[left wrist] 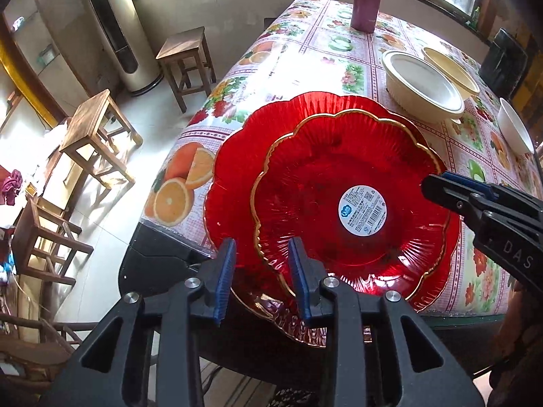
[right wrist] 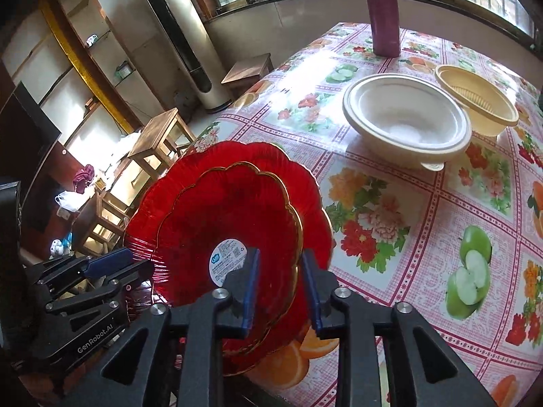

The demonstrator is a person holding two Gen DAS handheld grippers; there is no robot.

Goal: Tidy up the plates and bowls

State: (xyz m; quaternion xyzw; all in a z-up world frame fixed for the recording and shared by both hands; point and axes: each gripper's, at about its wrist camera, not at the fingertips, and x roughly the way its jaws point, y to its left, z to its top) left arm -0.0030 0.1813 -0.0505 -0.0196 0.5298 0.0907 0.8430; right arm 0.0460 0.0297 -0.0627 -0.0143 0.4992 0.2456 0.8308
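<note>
A smaller red scalloped plate point(left wrist: 339, 183) with a gold rim and a round white label lies on a larger red scalloped plate point(left wrist: 234, 156) at the table's near left corner. Both also show in the right wrist view: small plate point(right wrist: 237, 213), large plate point(right wrist: 315, 217). My left gripper point(left wrist: 261, 278) is open with its fingers either side of the plates' near rims. My right gripper point(right wrist: 280, 288) is open around the small plate's right rim. A white bowl point(right wrist: 404, 118), a cream colander bowl point(right wrist: 475, 101) and another white bowl point(left wrist: 514, 129) stand farther back.
A tall purple bottle point(right wrist: 381, 10) stands at the table's far end. The table point(right wrist: 424, 237) has a fruit-and-flower cloth. Wooden stools point(left wrist: 98, 135) and a tall white fan tower point(left wrist: 118, 27) stand on the floor to the left.
</note>
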